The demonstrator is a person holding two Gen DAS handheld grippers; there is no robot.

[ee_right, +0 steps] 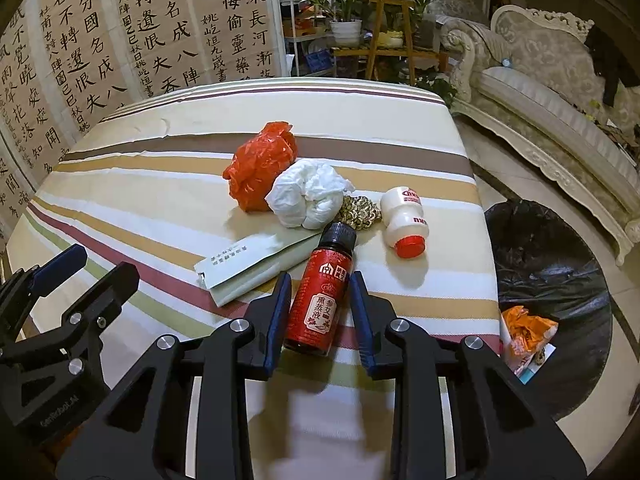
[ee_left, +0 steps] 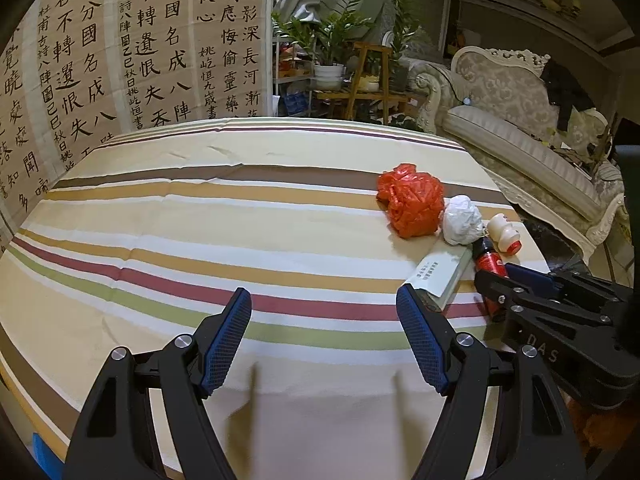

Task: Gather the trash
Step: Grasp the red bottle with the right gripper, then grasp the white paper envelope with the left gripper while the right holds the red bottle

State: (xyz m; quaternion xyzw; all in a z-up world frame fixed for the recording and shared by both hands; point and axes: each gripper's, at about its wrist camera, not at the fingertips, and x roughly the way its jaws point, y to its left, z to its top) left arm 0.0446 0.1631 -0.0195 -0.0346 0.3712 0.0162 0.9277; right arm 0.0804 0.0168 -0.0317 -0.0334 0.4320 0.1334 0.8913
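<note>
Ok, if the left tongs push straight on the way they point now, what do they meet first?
Probably just the striped tablecloth: nothing lies between the open left tongs. The pale paper packet sits just right of that line.

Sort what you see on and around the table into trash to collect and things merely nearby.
Job:
red bottle between the right gripper pads
white bottle
red plastic bag
white wad
paper packet
lined bin

Lying about:
sofa
potted plants
calligraphy screen
</note>
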